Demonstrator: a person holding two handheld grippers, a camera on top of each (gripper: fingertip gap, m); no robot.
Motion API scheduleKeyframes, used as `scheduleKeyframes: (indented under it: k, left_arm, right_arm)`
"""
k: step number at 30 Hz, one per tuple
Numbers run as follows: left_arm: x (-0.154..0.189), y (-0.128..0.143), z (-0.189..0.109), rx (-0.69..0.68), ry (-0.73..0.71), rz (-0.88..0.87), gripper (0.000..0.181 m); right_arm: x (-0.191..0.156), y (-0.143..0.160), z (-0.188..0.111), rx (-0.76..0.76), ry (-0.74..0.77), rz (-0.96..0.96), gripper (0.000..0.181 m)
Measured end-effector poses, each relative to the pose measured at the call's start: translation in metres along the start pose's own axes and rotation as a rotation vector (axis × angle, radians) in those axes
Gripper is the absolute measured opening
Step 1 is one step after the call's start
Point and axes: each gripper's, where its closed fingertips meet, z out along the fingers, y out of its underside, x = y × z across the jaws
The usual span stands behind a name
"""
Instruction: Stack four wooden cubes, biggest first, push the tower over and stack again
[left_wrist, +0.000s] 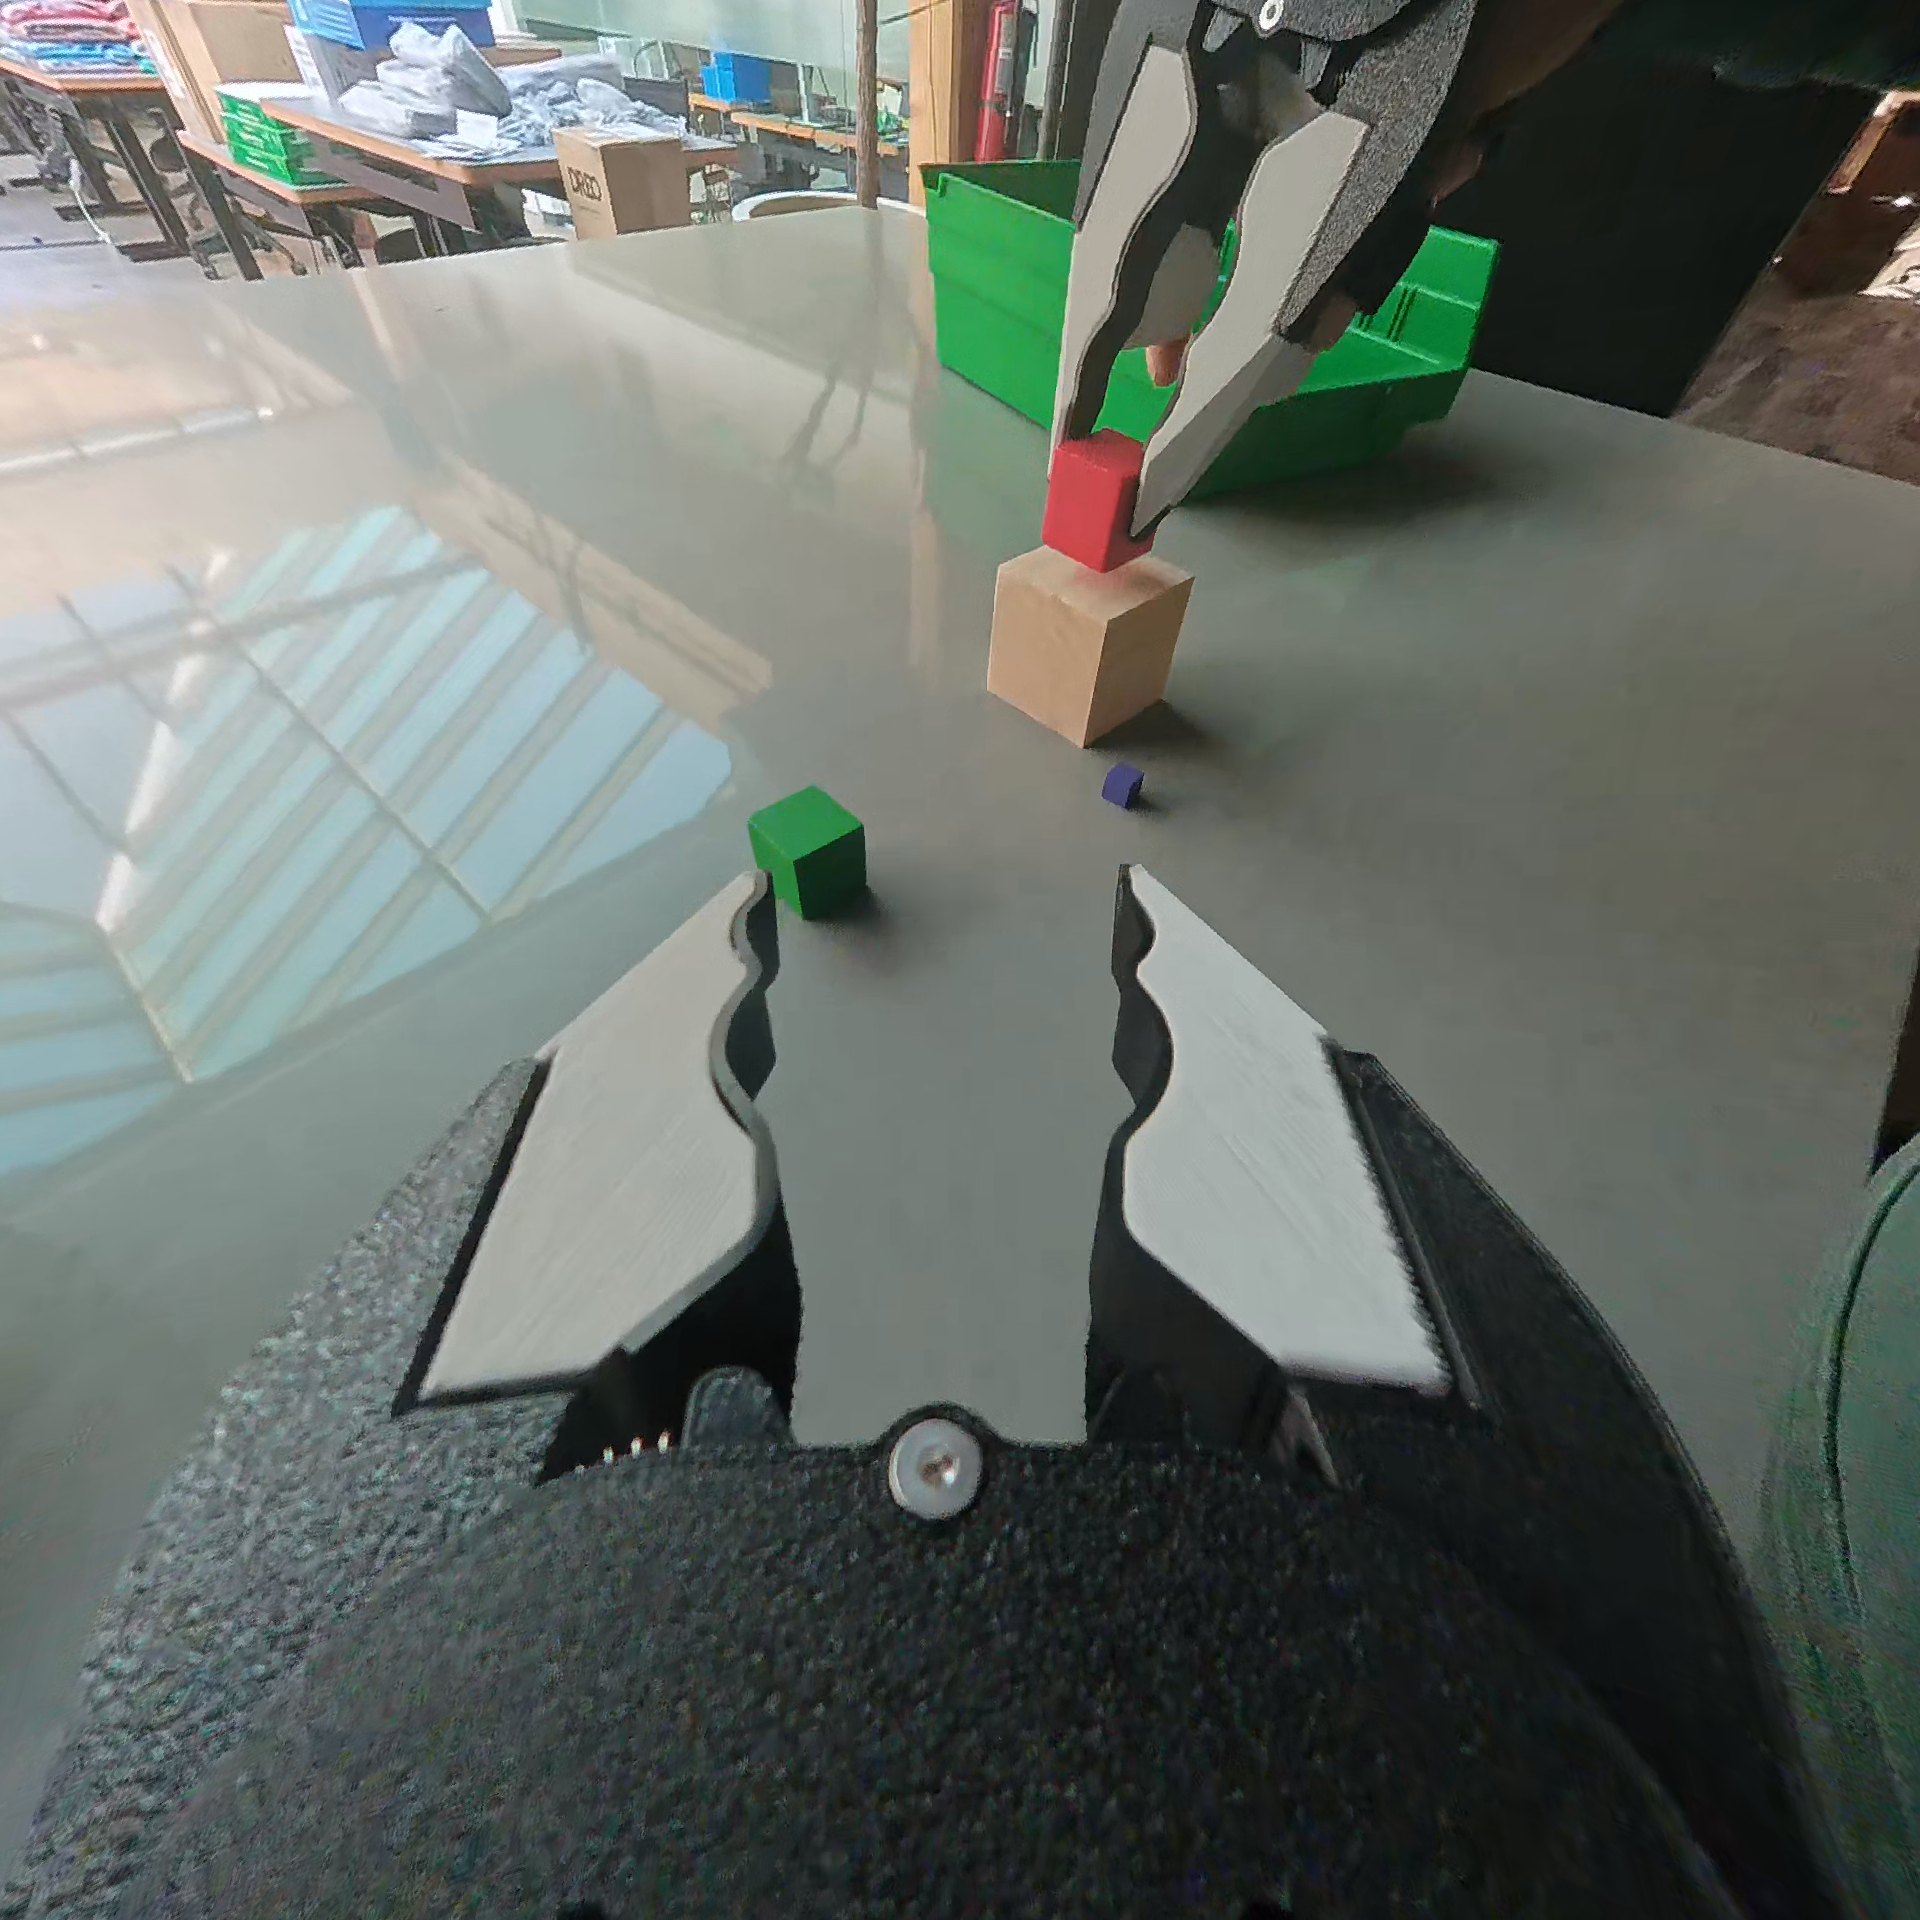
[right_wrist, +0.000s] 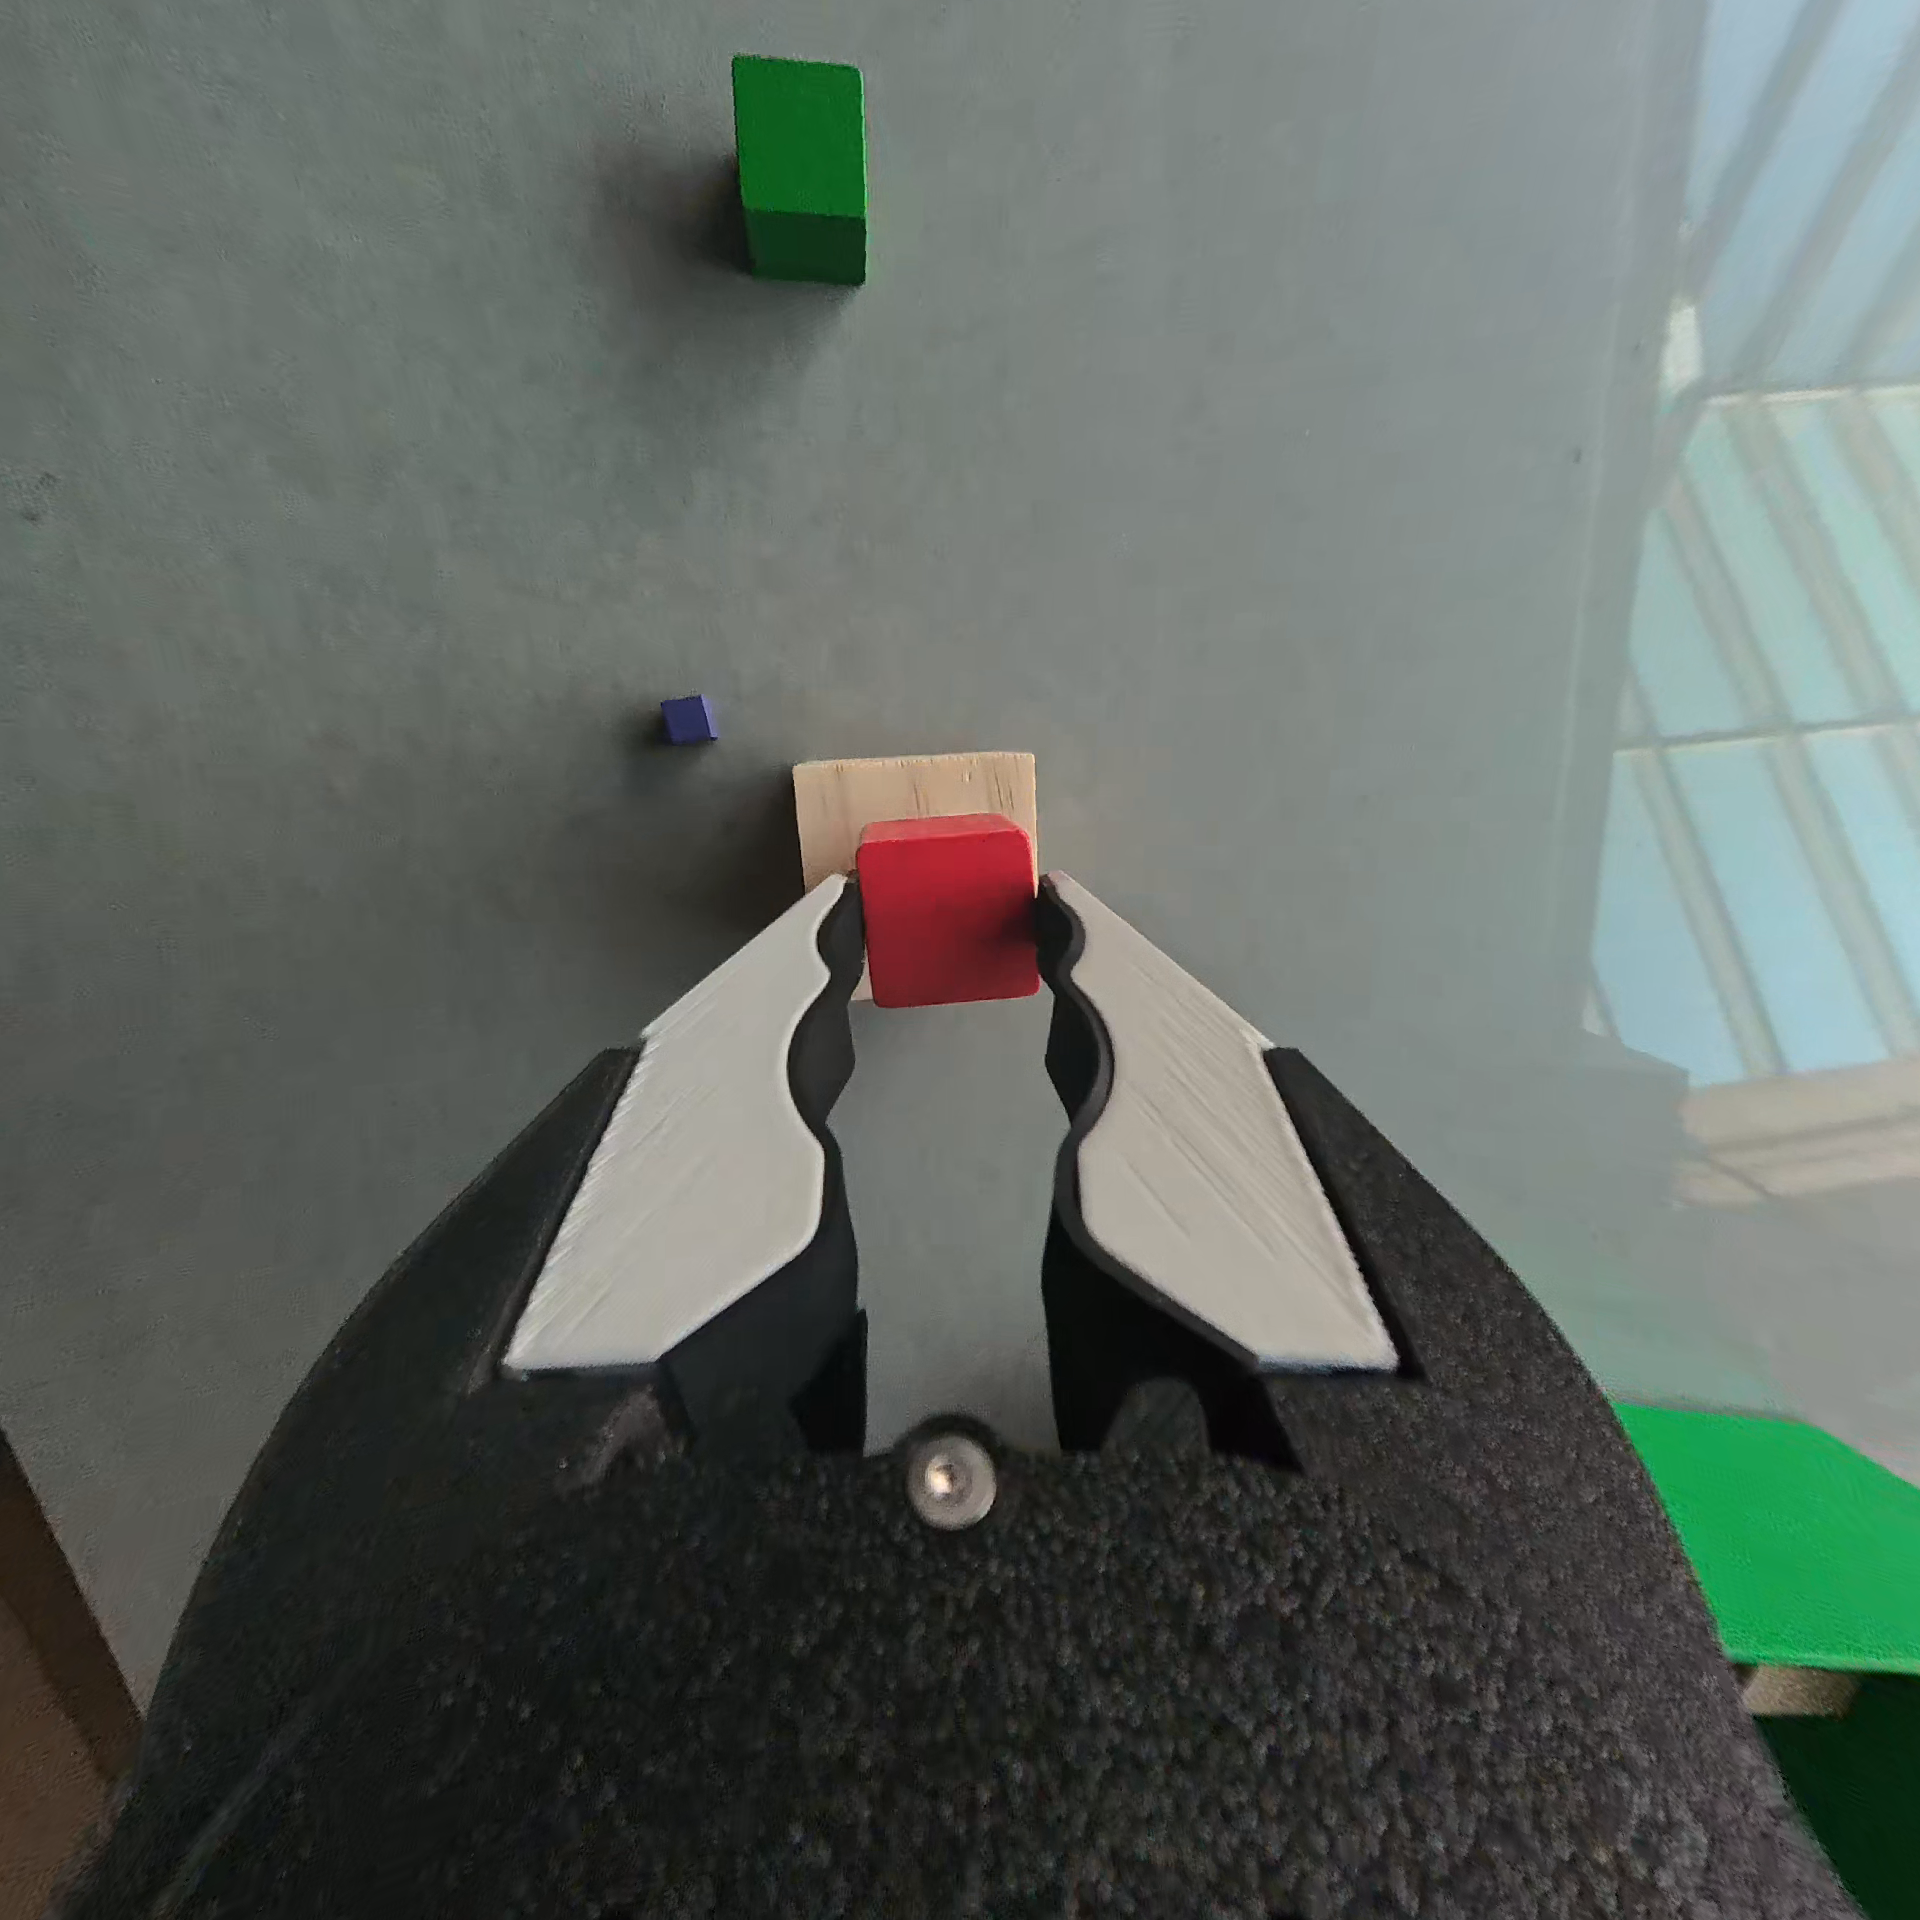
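A wide grey table (left_wrist: 520, 436) is seen, glossy with reflected windows, and at its far right edge a green plastic bin (left_wrist: 997, 281) is set. On the table stands a plain wooden cube (left_wrist: 1081, 655), the largest of the blocks. Directly above it a red cube (right_wrist: 948, 914) is clamped between the fingertips of the right gripper (right_wrist: 948, 899), which is pointed downward; the red cube appears tilted, with its lower edge at or just above the wooden cube's top face, and whether it is resting there cannot be told for certain. The grip has not been let go. A green cube (left_wrist: 810, 847) is left on the bare table, apart from the wooden one and just beyond the left fingertip of the left gripper (left_wrist: 940, 883), whose jaws are spread wide with nothing between them. The smallest piece, a tiny dark blue cube (left_wrist: 1122, 784), lies loose near the foot of the wooden cube. As far as can be seen, neither the green nor the blue cube is stacked on anything or touched by either gripper.
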Motion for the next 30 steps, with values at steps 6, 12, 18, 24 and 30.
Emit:
scheduleKeyframes:
  k: [6,12,18,24,30]
  left_arm:
    - [-0.008,0.003,-0.003,-0.005,-0.013,-0.012,0.063]
    - [-0.01,0.002,0.0,-0.004,-0.007,-0.009,0.063]
    - [-0.009,0.003,0.001,-0.006,0.0,-0.01,0.063]
    - [-0.01,0.004,0.0,-0.008,0.001,-0.017,0.063]
    - [-0.011,0.004,0.0,-0.007,-0.001,-0.02,0.063]
  right_arm:
    - [-0.001,-0.001,0.005,-0.018,-0.024,0.025,0.033]
    - [-0.002,0.0,0.008,-0.031,-0.032,0.04,0.033]
    - [-0.002,0.0,0.008,-0.034,-0.027,0.047,0.033]
    - [-0.002,0.001,0.009,-0.045,-0.017,0.045,0.033]
    - [-0.002,0.001,0.011,-0.055,-0.01,0.04,0.034]
